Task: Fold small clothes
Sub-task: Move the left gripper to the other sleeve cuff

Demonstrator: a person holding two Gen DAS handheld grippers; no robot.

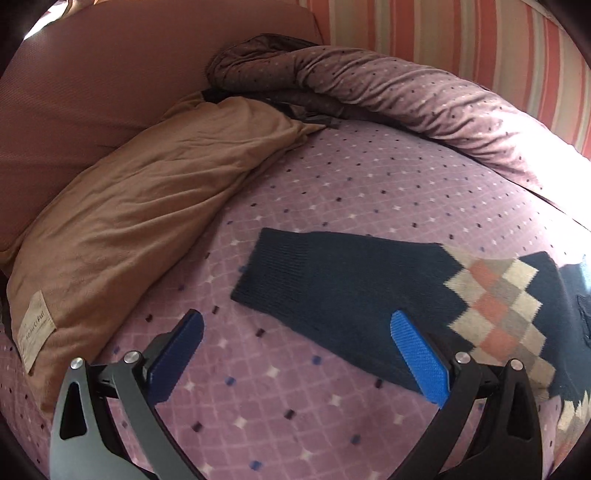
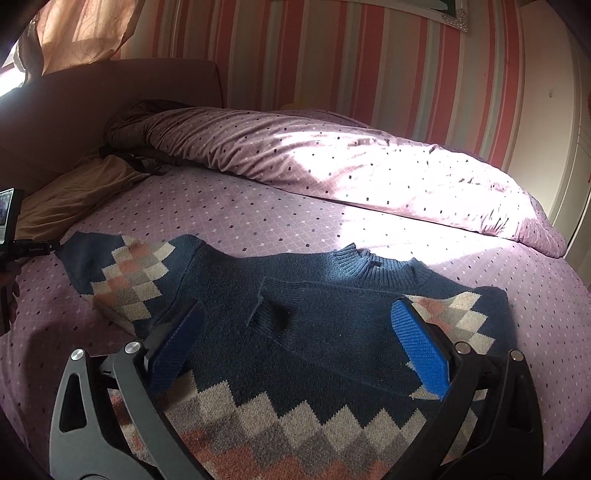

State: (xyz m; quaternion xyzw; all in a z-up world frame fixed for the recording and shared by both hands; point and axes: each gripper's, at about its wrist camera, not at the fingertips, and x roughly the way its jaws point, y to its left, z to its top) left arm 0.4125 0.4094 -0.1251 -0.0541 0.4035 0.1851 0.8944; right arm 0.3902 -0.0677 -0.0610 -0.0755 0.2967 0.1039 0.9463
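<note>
Both claws gape wide and empty: left claw point(image 1: 295, 354) over the sweater's sleeve point(image 1: 332, 288), right claw point(image 2: 295, 350) above the navy argyle sweater point(image 2: 314, 332) on the bed point(image 2: 258, 210).

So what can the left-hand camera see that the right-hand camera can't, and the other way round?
Only the left wrist view shows the outstretched sleeve's plain navy cuff end, the label on the tan pillow, and the open left gripper over the sheet beside that sleeve.

Only the right wrist view shows the sweater's collar, the other sleeve folded across the chest, a picture frame corner, and the open right gripper.

Both show the navy argyle sweater, tan pillow, rolled duvet, purple sheet and striped wall.
</note>
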